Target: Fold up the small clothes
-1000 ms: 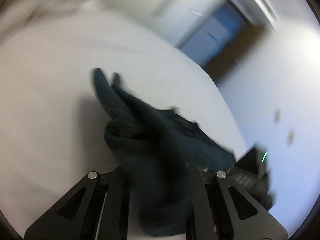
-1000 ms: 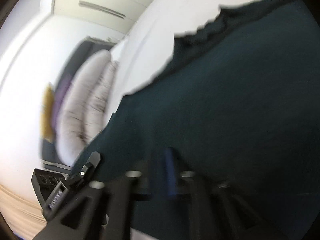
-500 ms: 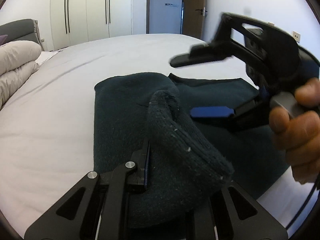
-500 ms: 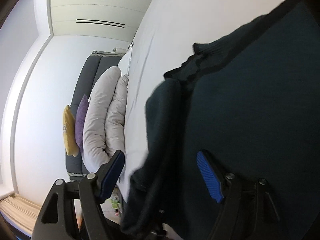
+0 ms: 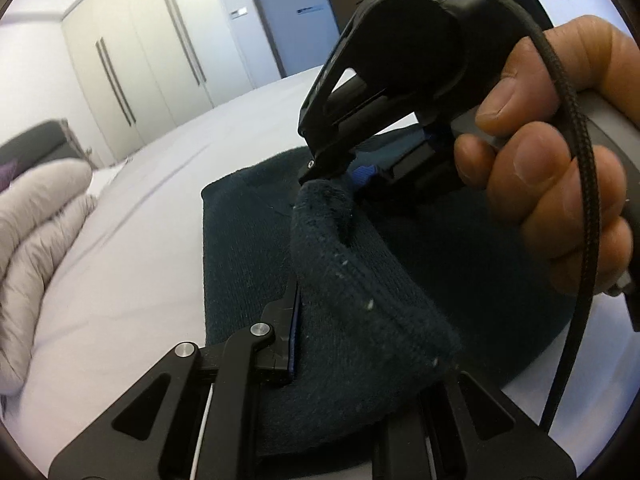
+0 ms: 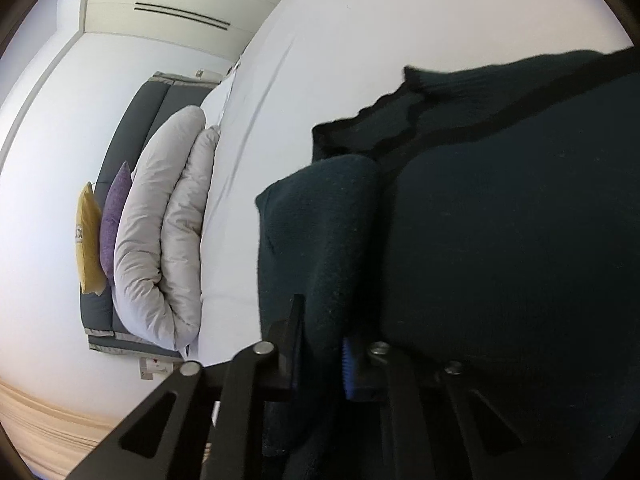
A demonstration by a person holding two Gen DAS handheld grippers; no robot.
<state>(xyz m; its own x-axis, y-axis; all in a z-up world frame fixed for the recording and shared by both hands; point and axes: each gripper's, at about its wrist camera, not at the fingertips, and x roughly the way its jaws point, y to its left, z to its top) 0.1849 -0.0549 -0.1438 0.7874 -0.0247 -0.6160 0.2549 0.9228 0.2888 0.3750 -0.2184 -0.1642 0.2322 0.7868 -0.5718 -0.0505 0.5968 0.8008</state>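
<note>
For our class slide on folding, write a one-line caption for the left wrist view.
Both grippers, left and right, pinch one raised fold of a dark knit garment on a white bed.

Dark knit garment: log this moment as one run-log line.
stage: mid-fold | left gripper: shut on dark knit garment | right gripper: shut on same raised fold | surface: white bed | folded duvet at headboard

Dark teal knit garment (image 5: 248,240), white bedsheet (image 5: 132,272).
</note>
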